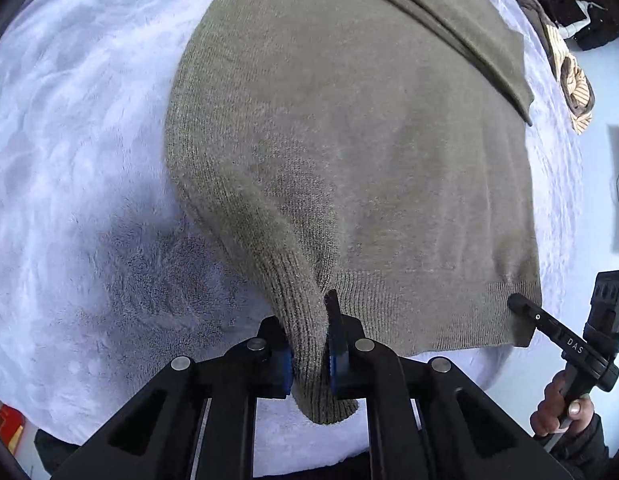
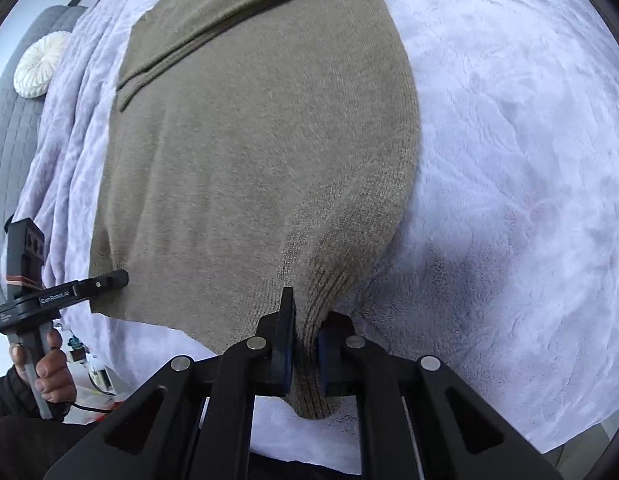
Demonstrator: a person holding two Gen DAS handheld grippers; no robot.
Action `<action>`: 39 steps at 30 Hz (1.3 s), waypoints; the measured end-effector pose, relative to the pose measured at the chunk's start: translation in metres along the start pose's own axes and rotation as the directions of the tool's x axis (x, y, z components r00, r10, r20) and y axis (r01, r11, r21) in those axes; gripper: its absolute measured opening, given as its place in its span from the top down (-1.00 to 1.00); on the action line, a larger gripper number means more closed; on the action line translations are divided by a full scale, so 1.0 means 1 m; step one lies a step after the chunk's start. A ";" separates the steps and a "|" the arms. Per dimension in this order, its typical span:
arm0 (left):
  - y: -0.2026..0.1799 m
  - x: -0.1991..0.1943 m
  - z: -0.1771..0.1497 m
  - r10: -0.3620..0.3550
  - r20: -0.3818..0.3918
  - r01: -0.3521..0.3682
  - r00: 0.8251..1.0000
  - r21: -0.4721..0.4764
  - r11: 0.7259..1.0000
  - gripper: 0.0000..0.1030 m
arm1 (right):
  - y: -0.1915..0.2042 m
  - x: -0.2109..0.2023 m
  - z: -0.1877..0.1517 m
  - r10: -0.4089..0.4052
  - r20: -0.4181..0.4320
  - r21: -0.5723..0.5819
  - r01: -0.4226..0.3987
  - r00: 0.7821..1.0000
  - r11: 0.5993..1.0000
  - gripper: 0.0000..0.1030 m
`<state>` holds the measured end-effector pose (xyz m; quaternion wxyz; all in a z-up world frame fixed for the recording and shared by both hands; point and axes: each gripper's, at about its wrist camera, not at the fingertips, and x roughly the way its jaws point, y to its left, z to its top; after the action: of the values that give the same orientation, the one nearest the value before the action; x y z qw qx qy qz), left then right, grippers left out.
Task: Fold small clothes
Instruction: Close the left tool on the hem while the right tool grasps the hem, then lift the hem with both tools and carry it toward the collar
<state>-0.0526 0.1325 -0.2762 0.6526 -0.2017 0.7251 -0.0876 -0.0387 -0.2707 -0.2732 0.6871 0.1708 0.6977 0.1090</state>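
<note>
An olive-brown knit sweater [image 1: 349,140] lies spread on a fluffy pale lilac blanket [image 1: 77,152], a sleeve folded across its far part. My left gripper [image 1: 309,344] is shut on the ribbed hem at the sweater's near left corner, the fabric bunched between the blue pads and lifted. In the right wrist view my right gripper [image 2: 305,340] is shut on the near right corner of the same sweater [image 2: 249,160], the hem pinched and hanging down. Each gripper shows at the edge of the other's view, held by a hand: the right gripper [image 1: 517,304] and the left gripper [image 2: 117,280].
The blanket [image 2: 509,160] covers a bed. A striped brown garment [image 1: 577,92] and dark clothes [image 1: 573,4] lie at the far right. A white round cushion [image 2: 41,66] rests against a grey quilted headboard [image 2: 13,152] on the left.
</note>
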 end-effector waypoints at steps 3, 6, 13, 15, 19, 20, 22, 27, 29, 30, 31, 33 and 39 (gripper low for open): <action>-0.016 -0.019 -0.004 0.001 0.035 -0.002 0.999 0.034 0.999 0.75 | 0.002 -0.015 0.002 0.015 0.038 -0.014 -0.014 0.999 1.000 0.82; -0.019 -0.041 -0.004 -0.002 0.077 -0.001 0.997 0.044 0.999 0.75 | 0.009 -0.026 0.010 0.023 0.069 -0.023 -0.022 0.997 0.999 0.82; -0.023 -0.086 0.009 0.005 0.178 -0.016 0.984 0.060 0.998 0.75 | 0.004 -0.077 0.022 0.074 0.165 -0.013 -0.073 0.984 0.997 0.82; -0.026 -0.099 0.012 0.007 0.201 -0.022 0.980 0.074 0.997 0.75 | 0.009 -0.086 0.028 0.078 0.188 -0.023 -0.075 0.979 0.997 0.82; -0.029 -0.117 0.019 0.016 0.226 -0.035 0.974 0.078 0.996 0.75 | 0.015 -0.103 0.037 0.075 0.221 -0.041 -0.068 0.972 0.997 0.82; -0.029 -0.121 0.020 0.017 0.232 -0.035 0.973 0.075 0.997 0.75 | 0.016 -0.105 0.039 0.075 0.225 -0.042 -0.068 0.971 0.997 0.82; -0.030 -0.129 0.023 0.019 0.242 -0.036 0.970 0.067 0.997 0.75 | 0.026 -0.107 0.043 0.072 0.235 -0.040 -0.065 0.969 0.997 0.82; -0.045 -0.140 0.038 0.027 0.274 -0.045 0.961 0.058 0.997 0.75 | 0.034 -0.122 0.048 0.082 0.263 -0.038 -0.074 0.961 0.997 0.82; -0.048 -0.146 0.044 0.032 0.285 -0.052 0.958 0.062 0.997 0.75 | 0.037 -0.125 0.054 0.077 0.268 -0.042 -0.068 0.960 0.997 0.82; -0.050 -0.149 0.048 0.034 0.289 -0.054 0.957 0.062 0.997 0.75 | 0.038 -0.126 0.057 0.074 0.269 -0.043 -0.065 0.960 0.997 0.82; -0.051 -0.150 0.051 0.034 0.292 -0.055 0.956 0.062 0.997 0.75 | 0.039 -0.127 0.061 0.068 0.269 -0.043 -0.059 0.961 0.997 0.82; -0.056 -0.153 0.058 0.037 0.294 -0.057 0.955 0.060 0.997 0.75 | 0.041 -0.129 0.069 0.056 0.268 -0.037 -0.047 0.962 0.998 0.82; -0.065 -0.162 0.069 0.036 0.304 -0.054 0.952 0.049 0.997 0.75 | 0.048 -0.145 0.086 0.045 0.280 -0.007 -0.045 0.959 0.999 0.82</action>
<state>0.0370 0.1491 -0.1128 0.7634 -0.1773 0.6180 -0.0614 0.0507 -0.2897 -0.1235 0.7765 0.2000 0.5892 0.0996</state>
